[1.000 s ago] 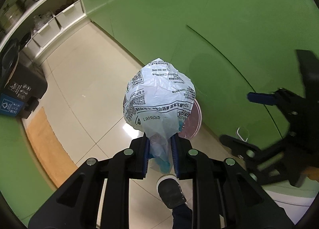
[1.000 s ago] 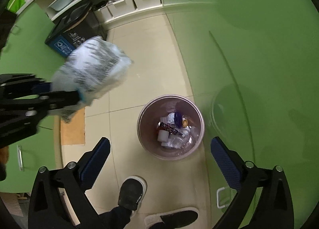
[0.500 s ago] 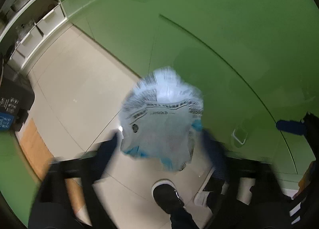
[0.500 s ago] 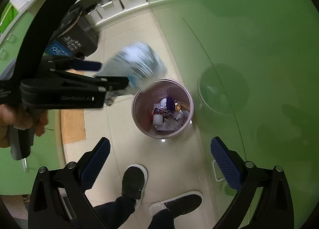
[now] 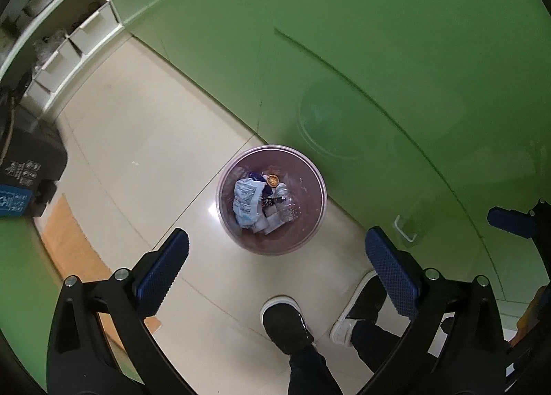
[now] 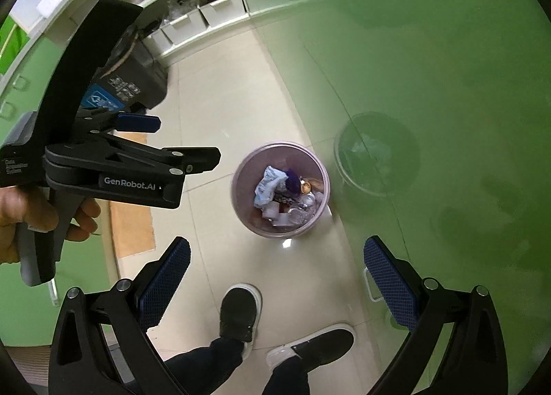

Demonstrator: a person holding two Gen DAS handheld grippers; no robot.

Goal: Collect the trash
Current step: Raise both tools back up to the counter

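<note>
Crumpled wrapper (image 5: 247, 201) down in the pink bin (image 5: 316, 199) on the floor, straight below the left hand-held gripper (image 5: 275, 259) (jaws just sprung wide, nothing between), right hand-held gripper (image 6: 276, 276) likewise spread and empty, slightly further off.

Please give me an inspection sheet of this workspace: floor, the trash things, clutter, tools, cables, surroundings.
Surface: pale tiled floor, glossy; brown mat at the left.
Job's things: printed bag lies crumpled in the pink bin, on other trash; bin stands upright by the green wall.
Clutter: dark box on the floor at the left.
Tools: left tool open and empty above the bin; right tool open and empty.
Cables: nothing seen.
Surroundings: white shelves with pots and bins; the person's shoes near the bin.
</note>
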